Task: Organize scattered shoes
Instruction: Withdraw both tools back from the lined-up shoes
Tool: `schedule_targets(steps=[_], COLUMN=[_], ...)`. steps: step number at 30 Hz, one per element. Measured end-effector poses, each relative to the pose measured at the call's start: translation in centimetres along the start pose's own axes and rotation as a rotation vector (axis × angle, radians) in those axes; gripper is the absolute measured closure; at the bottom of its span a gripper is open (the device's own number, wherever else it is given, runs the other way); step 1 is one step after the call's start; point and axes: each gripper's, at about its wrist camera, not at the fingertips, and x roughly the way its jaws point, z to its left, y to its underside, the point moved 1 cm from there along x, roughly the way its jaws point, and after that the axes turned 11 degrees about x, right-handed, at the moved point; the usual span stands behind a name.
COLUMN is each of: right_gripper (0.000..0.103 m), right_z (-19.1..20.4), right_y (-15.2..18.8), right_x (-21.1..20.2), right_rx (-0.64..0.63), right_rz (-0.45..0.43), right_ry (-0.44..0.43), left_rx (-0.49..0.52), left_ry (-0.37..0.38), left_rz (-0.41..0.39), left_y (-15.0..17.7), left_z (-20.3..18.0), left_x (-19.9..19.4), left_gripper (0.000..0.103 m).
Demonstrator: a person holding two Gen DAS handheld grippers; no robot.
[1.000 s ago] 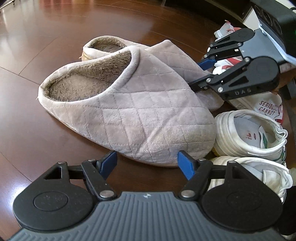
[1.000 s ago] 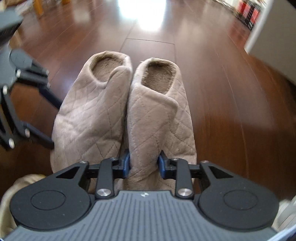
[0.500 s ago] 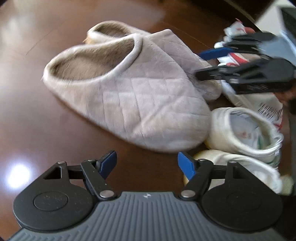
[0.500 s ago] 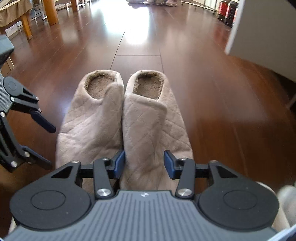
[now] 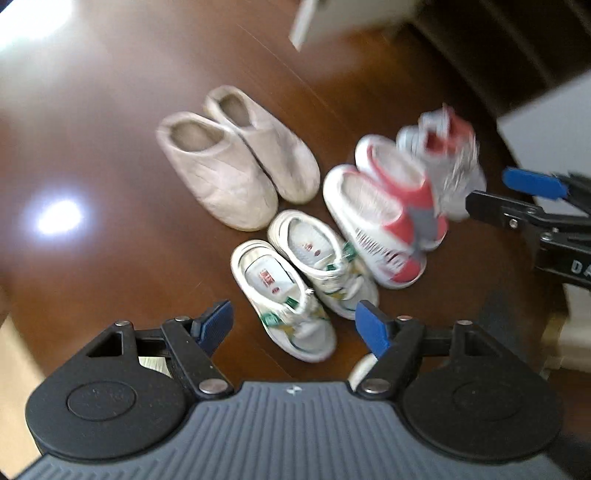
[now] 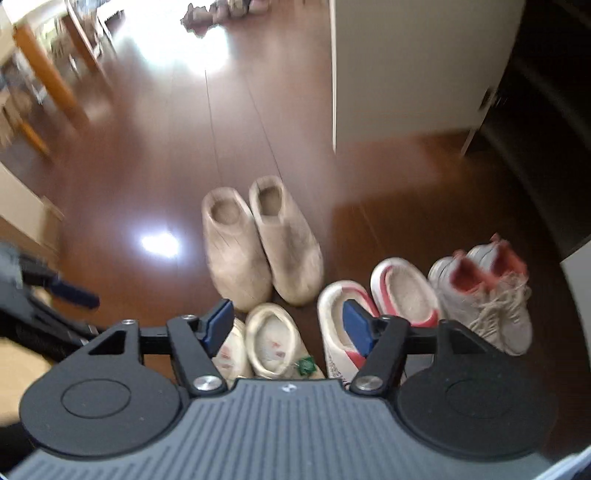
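Both grippers hang high above the shoes and point down at the dark wooden floor point(image 5: 110, 129). Two beige quilted slippers point(image 5: 221, 177) point(image 6: 258, 251) lie side by side. Beside them sit a white pair of sneakers with green trim point(image 5: 295, 280) point(image 6: 273, 339), a white and red pair of slippers point(image 5: 373, 218) point(image 6: 402, 291) and two grey and red sneakers point(image 5: 447, 158) point(image 6: 484, 295). My left gripper point(image 5: 295, 325) has its jaws opening with nothing between them. My right gripper point(image 6: 288, 325) is likewise opening and empty; it also shows at the right edge point(image 5: 535, 206).
A white cabinet panel point(image 6: 406, 74) stands behind the shoes, with a dark recess to its right. Wooden table legs point(image 6: 48, 81) are at the far left. More shoes point(image 6: 218, 11) lie far down the floor. A pale box edge point(image 6: 22, 214) sits at the left.
Both grippers have risen far above the shoes and now look down on them. The right gripper let go of the right beige slipper's toe and spread its jaws wide.
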Motion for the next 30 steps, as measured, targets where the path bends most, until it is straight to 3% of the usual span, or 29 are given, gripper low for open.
schedule_targets(steps=[2, 4, 6, 10, 13, 16, 21, 26, 30], right_gripper=[0.022, 0.011, 0.007, 0.006, 0.004, 0.004, 0.001, 0.001, 0.001], right_z=[0.5, 0.5, -0.4, -2.4, -3.9, -4.6, -4.7, -5.2, -6.7], right_y=[-2.0, -3.8, -4.9, -4.8, -2.3, 1.4, 5.0, 5.0, 3.6], right_x=[-7.2, -13.9, -19.8, -28.4, -33.7, -37.3, -42.2, -45.5, -47.1], right_rx=[0.010, 0.021, 0.039, 0.075, 0.106, 0.135, 0.113, 0.067, 0.006], right_rz=[-0.050, -0.111, -0.154, -0.171, -0.206, -0.208, -0.189, -0.203, -0.182], right_ry=[-0.030, -0.048, -0.055, -0.033, -0.009, 0.023, 0.026, -0.006, -0.024], left_rx=[-0.071, -0.123, -0.160, -0.142, -0.091, -0.044, -0.087, -0.184, -0.272], left_ry=[-0.070, -0.113, -0.140, -0.165, -0.166, -0.181, -0.211, -0.288, -0.325], left_rz=[-0.047, -0.081, -0.109, -0.129, -0.169, -0.211, -0.217, -0.264, -0.273], left_y=[0.7, 1.4, 2.2, 3.3, 5.4, 9.3, 14.4, 17.1, 17.2], left_z=[-2.1, -3.6, -6.3, -10.5, -13.5, -16.3, -18.7, -21.2, -23.5], left_x=[-6.5, -11.2, -16.5, -21.6, -24.5, -27.9, -32.5, -36.6, -37.1], left_gripper=[0.019, 0.017, 0.017, 0.017, 0.017, 0.017, 0.016, 0.016, 0.016])
